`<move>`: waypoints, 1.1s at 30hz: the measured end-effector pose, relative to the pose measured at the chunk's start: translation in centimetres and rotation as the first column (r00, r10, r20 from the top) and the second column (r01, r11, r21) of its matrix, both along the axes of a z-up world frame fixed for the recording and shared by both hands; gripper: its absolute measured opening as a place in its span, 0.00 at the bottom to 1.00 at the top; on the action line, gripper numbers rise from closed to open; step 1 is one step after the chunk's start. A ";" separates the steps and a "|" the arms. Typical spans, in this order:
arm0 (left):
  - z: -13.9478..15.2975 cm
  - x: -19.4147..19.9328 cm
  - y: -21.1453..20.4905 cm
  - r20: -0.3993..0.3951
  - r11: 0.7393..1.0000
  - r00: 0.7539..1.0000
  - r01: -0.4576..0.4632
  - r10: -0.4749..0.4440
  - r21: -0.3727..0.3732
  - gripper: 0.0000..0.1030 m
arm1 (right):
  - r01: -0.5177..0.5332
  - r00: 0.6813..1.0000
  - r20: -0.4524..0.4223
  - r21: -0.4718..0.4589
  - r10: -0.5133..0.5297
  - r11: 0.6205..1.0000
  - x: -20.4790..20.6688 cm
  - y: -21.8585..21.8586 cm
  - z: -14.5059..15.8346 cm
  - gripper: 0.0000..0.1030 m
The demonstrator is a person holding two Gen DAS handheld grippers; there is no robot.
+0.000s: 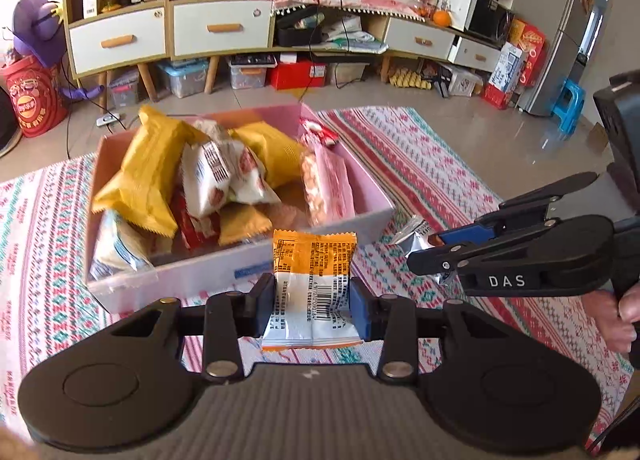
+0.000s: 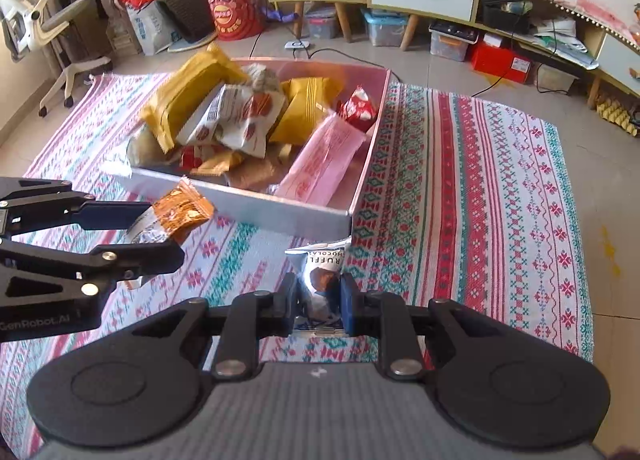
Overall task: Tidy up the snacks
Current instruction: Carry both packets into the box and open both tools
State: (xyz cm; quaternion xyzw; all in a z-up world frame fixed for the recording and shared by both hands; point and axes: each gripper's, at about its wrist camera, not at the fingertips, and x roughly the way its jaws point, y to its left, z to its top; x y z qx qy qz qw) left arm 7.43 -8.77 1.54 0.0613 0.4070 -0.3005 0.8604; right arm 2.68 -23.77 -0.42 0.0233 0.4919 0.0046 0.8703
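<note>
Starting at the left of the left wrist view, the pink box (image 1: 372, 212) sits mid-frame on the patterned cloth (image 1: 420, 164), already heaped with yellow, white and pink snack packs. Bottom centre, the left gripper (image 1: 312, 300) is clamped on an orange-and-white packet (image 1: 312, 280), held upright just short of the box's near wall. Over on the right edge, the right gripper (image 1: 432, 256) is closed on a silver chocolate packet (image 1: 414, 238), near the box's right corner.

In the right wrist view the same silver pack shows up low and centre, pinched between the pads (image 2: 349, 302), with the box rim (image 2: 280, 212) just beyond it.

Looks like the carry-to-box step, both hands loaded. Next move probably calls for lifting each packet over the near wall and letting go where there's room, maybe the front right, since the back is piled high.
</note>
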 end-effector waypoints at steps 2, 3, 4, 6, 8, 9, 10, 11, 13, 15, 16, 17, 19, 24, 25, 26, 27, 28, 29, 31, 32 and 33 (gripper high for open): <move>0.6 0.7 0.3 0.014 1.000 1.000 -0.021 0.021 -0.007 0.45 | 0.022 1.000 0.012 0.025 -0.023 0.999 0.6 -0.2 0.4 0.19; 0.8 1.1 0.5 0.021 0.999 0.999 -0.031 0.032 -0.008 0.45 | 0.033 0.999 0.017 0.042 -0.034 0.999 0.9 -0.3 0.6 0.19; 1.0 1.4 0.6 0.027 0.999 0.999 -0.042 0.043 -0.008 0.45 | 0.043 0.999 0.021 0.059 -0.044 0.997 1.1 -0.3 0.8 0.19; 1.2 2.3 1.0 0.033 0.998 0.997 -0.064 0.065 -0.006 0.45 | 0.051 0.998 0.026 0.083 -0.053 0.995 1.6 -0.1 1.0 0.19; 1.1 3.2 1.2 0.031 0.996 0.996 -0.084 0.084 0.001 0.45 | 0.058 0.997 0.037 0.095 -0.062 0.994 2.2 0.2 1.1 0.19; 0.9 3.5 1.2 0.036 0.996 0.995 -0.090 0.090 0.011 0.45 | 0.062 0.997 0.042 0.108 -0.067 0.992 2.6 0.3 1.2 0.19; 0.7 4.0 1.2 0.041 0.995 0.995 -0.096 0.095 0.023 0.45 | 0.068 0.996 0.049 0.120 -0.074 0.990 3.1 0.5 1.3 0.19; 0.4 4.5 1.1 0.041 0.994 0.994 -0.105 0.104 0.034 0.45 | 0.072 0.995 0.059 0.131 -0.080 0.989 3.5 0.6 1.4 0.19; 0.1 5.2 1.3 0.038 0.991 0.992 -0.123 0.122 0.045 0.45 | 0.069 0.994 0.073 0.146 -0.080 0.987 4.3 1.1 1.5 0.19; 0.0 5.9 1.3 0.041 0.989 0.990 -0.139 0.137 0.055 0.45 | 0.066 0.994 0.078 0.153 -0.079 0.986 5.1 1.3 1.5 0.19; 0.0 6.1 1.4 0.042 0.987 0.989 -0.147 0.144 0.059 0.45 | 0.067 0.994 0.076 0.155 -0.079 0.986 5.5 1.4 1.4 0.19; -0.1 6.5 1.5 0.044 0.986 0.988 -0.152 0.150 0.063 0.45 | 0.070 0.994 0.076 0.155 -0.082 0.985 5.8 1.5 1.3 0.19; -0.3 7.0 1.5 0.051 0.985 0.987 -0.156 0.152 0.074 0.45 | 0.080 0.992 0.080 0.152 -0.093 0.985 6.5 1.5 1.0 0.19; -0.5 8.2 1.1 0.084 0.980 0.984 -0.163 0.154 0.115 0.45 | 0.117 0.990 0.058 0.158 -0.128 0.980 7.6 0.9 0.3 0.19; -0.6 8.5 1.1 0.082 0.979 0.984 -0.169 0.160 0.116 0.45 | 0.125 0.989 0.054 0.162 -0.136 0.979 7.7 0.8 0.2 0.19; -0.7 8.7 1.2 0.081 0.978 0.983 -0.174 0.165 0.114 0.45 | 0.132 0.989 0.050 0.167 -0.142 0.977 7.8 0.6 0.0 0.19; -0.7 8.9 1.2 0.080 0.976 0.981 -0.183 0.174 0.115 0.45 | 0.137 0.988 0.047 0.172 -0.147 0.976 7.9 0.5 -0.1 0.19; -0.9 9.4 1.3 0.075 0.975 0.980 -0.191 0.183 0.117 0.45 | 0.143 0.987 0.045 0.173 -0.153 0.974 8.0 0.4 -0.2 0.19; -1.0 9.7 1.4 0.066 0.974 0.980 -0.196 0.190 0.113 0.45 | 0.147 0.987 0.045 0.173 -0.157 0.974 8.1 0.2 -0.3 0.19; -1.2 10.1 1.6 0.039 0.975 0.979 -0.204 0.201 0.094 0.45 | 0.154 0.985 0.048 0.179 -0.165 0.972 8.1 0.0 -0.3 0.20; -1.2 10.2 1.7 0.028 0.976 0.980 -0.200 0.198 0.084 0.45 | 0.157 0.985 0.049 0.186 -0.168 0.970 8.1 -0.1 -0.2 0.20; -1.3 10.2 1.6 0.021 0.978 0.981 -0.193 0.192 0.082 0.45 | 0.158 0.984 0.049 0.195 -0.170 0.968 8.2 -0.2 -0.2 0.23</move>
